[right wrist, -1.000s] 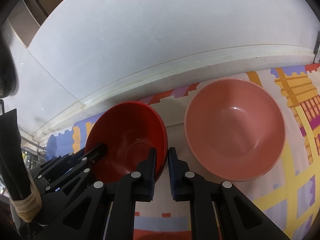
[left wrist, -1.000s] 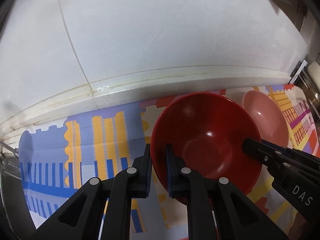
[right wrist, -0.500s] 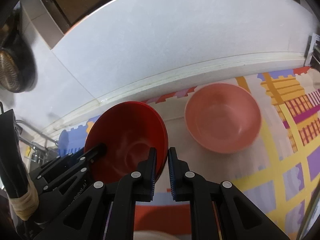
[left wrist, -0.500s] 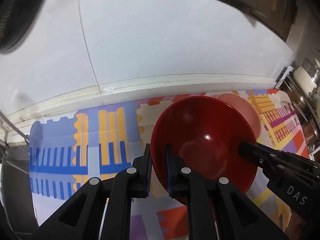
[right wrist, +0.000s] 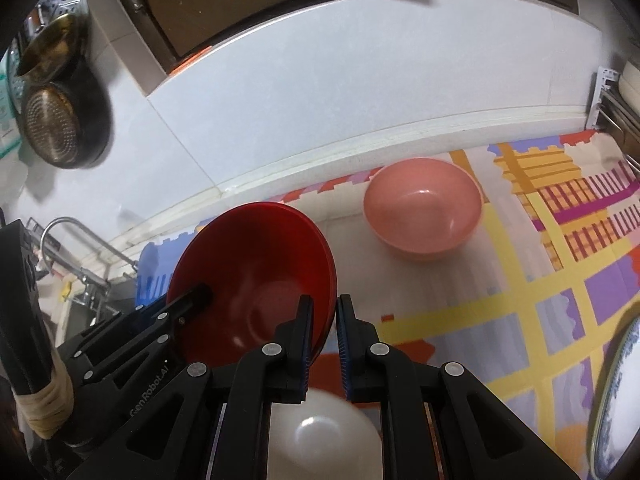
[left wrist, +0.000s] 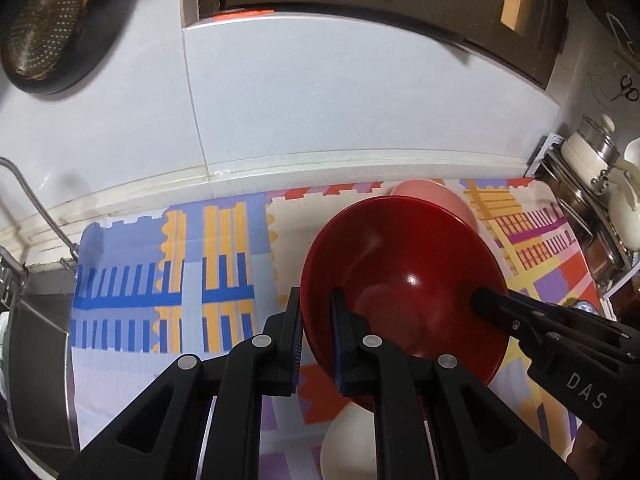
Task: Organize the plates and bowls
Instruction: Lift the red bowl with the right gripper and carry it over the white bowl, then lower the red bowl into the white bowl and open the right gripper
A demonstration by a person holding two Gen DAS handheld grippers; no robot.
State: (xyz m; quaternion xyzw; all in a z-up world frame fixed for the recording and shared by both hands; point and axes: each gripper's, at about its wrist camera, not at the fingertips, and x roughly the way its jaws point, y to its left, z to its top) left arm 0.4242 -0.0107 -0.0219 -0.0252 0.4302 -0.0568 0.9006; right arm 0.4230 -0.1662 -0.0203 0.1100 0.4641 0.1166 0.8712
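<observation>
1. Left wrist view: we find the left gripper (left wrist: pixel 314 330) pinching the near left rim of the red bowl (left wrist: pixel 404 276), one jaw inside the wall and one outside. The right gripper (left wrist: pixel 480 296) reaches in from the right and grips the opposite rim. The bowl hangs tilted above the patterned mat (left wrist: pixel 168 264), clear of it. The pink bowl (left wrist: pixel 436 196) sits behind, mostly hidden by the red rim.

2. Right wrist view: we find the right gripper (right wrist: pixel 322 330) pressed onto the red bowl's (right wrist: pixel 256 276) right rim, and the left gripper (right wrist: pixel 200 292) on the far side. The pink bowl (right wrist: pixel 422 212) stands upright on the mat (right wrist: pixel 520 280), well apart. A white bowl (right wrist: pixel 320 436) lies below the jaws.

3. Handling, in our judgement: both hands should travel together and level, so neither rim slips from its pads, and the bowl should be centred over its target before lowering.

4. Unclear: the red rim looks doubled, perhaps two nested bowls; we cannot tell. The white bowl is largely covered by the gripper. A patterned plate (right wrist: pixel 616 400) is cut off at the right edge.
</observation>
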